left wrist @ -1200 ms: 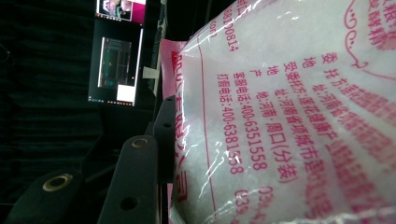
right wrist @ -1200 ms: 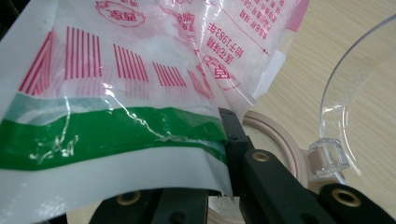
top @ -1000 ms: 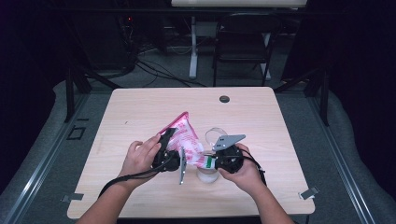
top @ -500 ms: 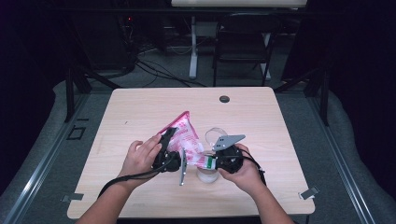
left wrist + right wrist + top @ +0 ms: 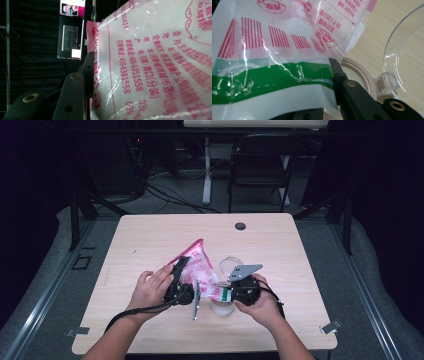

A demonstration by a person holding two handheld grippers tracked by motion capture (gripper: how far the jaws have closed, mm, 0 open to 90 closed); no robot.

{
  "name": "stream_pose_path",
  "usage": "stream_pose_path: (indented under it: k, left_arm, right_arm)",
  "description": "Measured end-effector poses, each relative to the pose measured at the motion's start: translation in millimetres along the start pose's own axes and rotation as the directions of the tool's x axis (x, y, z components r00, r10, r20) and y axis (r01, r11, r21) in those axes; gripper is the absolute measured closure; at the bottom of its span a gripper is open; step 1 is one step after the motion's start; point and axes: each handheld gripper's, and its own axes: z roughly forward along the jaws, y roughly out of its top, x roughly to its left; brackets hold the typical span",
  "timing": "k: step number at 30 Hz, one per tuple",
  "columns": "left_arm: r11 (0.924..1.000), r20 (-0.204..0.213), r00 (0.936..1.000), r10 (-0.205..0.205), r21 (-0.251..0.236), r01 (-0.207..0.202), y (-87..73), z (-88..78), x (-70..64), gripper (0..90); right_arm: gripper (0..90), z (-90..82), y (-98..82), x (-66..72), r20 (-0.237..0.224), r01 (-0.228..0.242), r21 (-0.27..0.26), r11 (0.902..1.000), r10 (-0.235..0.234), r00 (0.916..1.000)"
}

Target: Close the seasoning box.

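Observation:
A pink-and-white plastic bag (image 5: 199, 264) of white granules is held tilted above the table between both grippers. My left gripper (image 5: 184, 270) is shut on the bag's body; in the left gripper view one black finger (image 5: 71, 100) presses the bag (image 5: 155, 62) from the left, and the other is hidden behind it. My right gripper (image 5: 225, 294) is shut on the bag's lower, green-striped end (image 5: 274, 72), with one finger (image 5: 352, 95) on its edge. Below that end stands a clear container (image 5: 222, 308) with a beige rim (image 5: 360, 72) and an open clear lid (image 5: 404, 50).
The light wooden table (image 5: 150, 235) carries a small black disc (image 5: 240, 226) near its far edge. A dark chair (image 5: 260, 165) and cables stand on the floor beyond. The person's hands and forearms come in from the near edge.

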Motion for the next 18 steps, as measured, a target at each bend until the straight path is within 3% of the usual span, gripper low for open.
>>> stream_pose_path:
  k: [18]
  left_arm:
    - [1.0,-0.009,1.0,0.002,-0.006,-0.002,1.0,-0.5,0.9,61.5]
  right_arm:
    - [90.0,0.0,-0.4,-0.7,-0.001,0.001,0.003,1.0,-0.001,1.0]
